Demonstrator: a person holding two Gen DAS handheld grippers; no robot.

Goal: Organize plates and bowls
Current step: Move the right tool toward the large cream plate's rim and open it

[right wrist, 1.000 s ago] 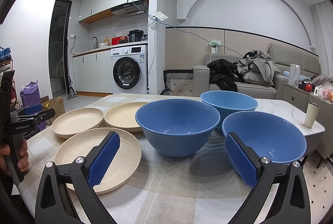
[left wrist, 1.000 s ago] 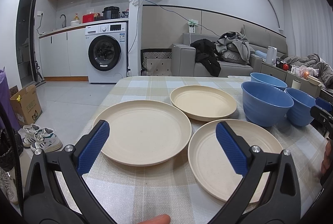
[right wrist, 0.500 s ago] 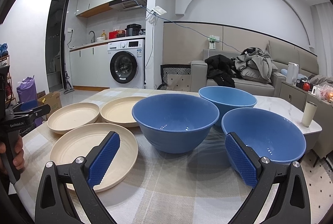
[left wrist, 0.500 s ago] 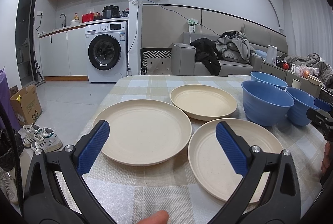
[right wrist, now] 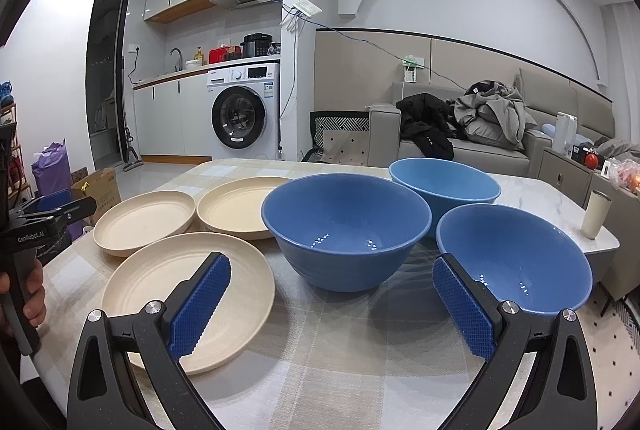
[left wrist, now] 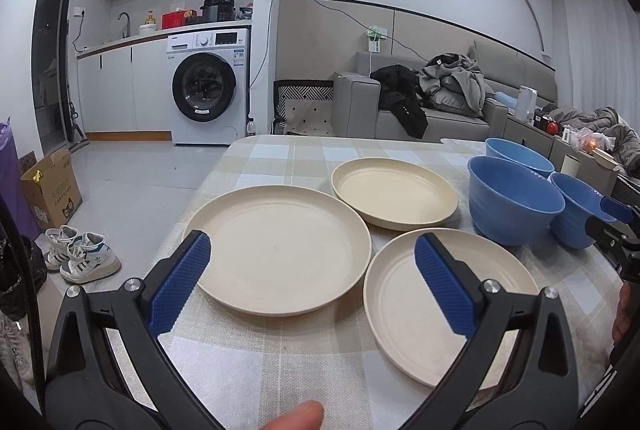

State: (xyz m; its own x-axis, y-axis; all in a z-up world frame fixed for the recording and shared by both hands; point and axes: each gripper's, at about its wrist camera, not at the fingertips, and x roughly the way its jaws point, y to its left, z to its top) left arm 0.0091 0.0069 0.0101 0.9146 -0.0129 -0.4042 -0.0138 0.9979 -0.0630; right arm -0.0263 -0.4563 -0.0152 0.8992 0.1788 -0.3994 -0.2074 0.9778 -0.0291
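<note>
Hovering above the near edge of the table (left wrist: 280,158), the left gripper (left wrist: 310,284) is released, its 2 blue pads spread wide and holding nothing. In the left wrist view, 3 beige plates lie flat on the checked cloth: plate 1 (left wrist: 276,244) at frame centre, plate 2 (left wrist: 394,192) above and to the right of it, and plate 3 (left wrist: 448,294) at lower right, partly behind the right-hand pad. Plates 1 and 3 sit just beside each other; whether their rims touch cannot be told. At the right of the frame stand 3 blue bowls: bowl 1 (left wrist: 514,206), bowl 2 (left wrist: 516,154) behind it, and bowl 3 (left wrist: 576,214) at the frame edge.

The right gripper (right wrist: 330,304) is likewise released, pads wide apart and empty. In the right wrist view, bowl 1 (right wrist: 346,230) sits upright at frame centre, bowl 2 (right wrist: 444,182) at upper right, and bowl 3 (right wrist: 516,262) at lower right, partly behind the right-hand pad. The 3 plates occupy the left half of this frame. A hand (right wrist: 30,294) grips the left tool's handle at the far left edge.
</note>
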